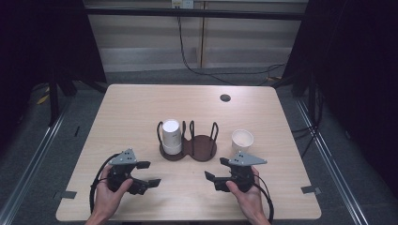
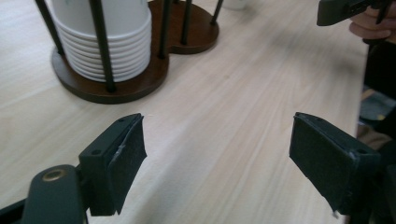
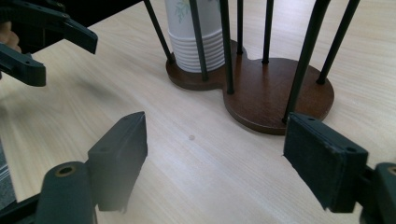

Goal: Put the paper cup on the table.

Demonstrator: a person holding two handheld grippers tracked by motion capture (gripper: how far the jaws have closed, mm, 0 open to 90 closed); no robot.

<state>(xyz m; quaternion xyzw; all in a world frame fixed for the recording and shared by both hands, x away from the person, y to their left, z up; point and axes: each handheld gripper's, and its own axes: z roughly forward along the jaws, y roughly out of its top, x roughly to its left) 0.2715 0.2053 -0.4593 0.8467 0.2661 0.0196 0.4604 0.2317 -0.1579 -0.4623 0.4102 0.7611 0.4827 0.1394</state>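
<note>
Held wide apart and gripping nothing, the jaws of the left gripper [image 1: 149, 173] and the right gripper [image 1: 217, 169] are pointed inward toward each other, just in front of the dark wooden cup holder [image 1: 202, 149], each gripper being grasped by a hand at the table's [image 1: 131, 108] near edge. A stack of white paper cups [image 1: 172, 136] is kept upside down in the holder's left ring, while its right ring is left bare. A single paper cup [image 1: 242, 139] is set upright just to the right of the holder, beyond the right gripper.

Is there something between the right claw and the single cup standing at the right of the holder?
Nothing visible: bare table lies between the right claw and the cup. The holder stands to the left.
</note>
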